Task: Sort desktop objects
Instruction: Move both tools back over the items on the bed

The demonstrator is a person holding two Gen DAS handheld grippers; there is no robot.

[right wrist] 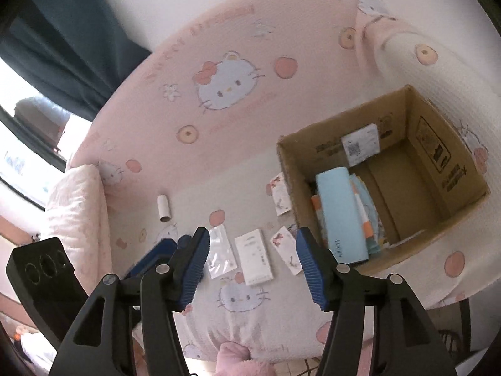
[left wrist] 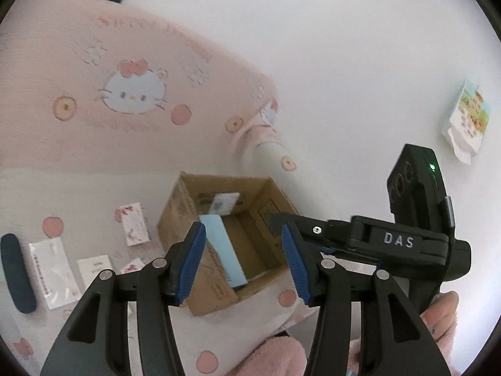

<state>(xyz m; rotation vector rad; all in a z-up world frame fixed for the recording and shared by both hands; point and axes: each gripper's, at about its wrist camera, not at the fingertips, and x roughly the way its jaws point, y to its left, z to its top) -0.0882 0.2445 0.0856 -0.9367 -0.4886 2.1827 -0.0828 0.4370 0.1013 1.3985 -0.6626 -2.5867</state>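
An open cardboard box [left wrist: 175, 219] [right wrist: 444, 163] stands on a pink Hello Kitty cloth. Inside it lie a light blue box [right wrist: 341, 213] [left wrist: 222, 250] and some packets. On the cloth beside the box lie a white box [right wrist: 254, 257] [left wrist: 94, 269], a clear plastic packet [right wrist: 220, 252] [left wrist: 51, 269], two small bow-printed cards [right wrist: 286, 249] [right wrist: 280, 194], a dark blue case [left wrist: 15, 275] and a white tube [right wrist: 163, 208]. My left gripper [left wrist: 242, 263] is open and empty above the box's near edge. My right gripper [right wrist: 253, 269] is open and empty above the white box.
A pink cushion [right wrist: 75, 206] lies at the cloth's left end. A colourful packet [left wrist: 466, 119] hangs on the white wall. The right gripper's body [left wrist: 407, 238] sits close to the right of my left gripper. A pink fluffy sleeve [right wrist: 238, 360] shows below.
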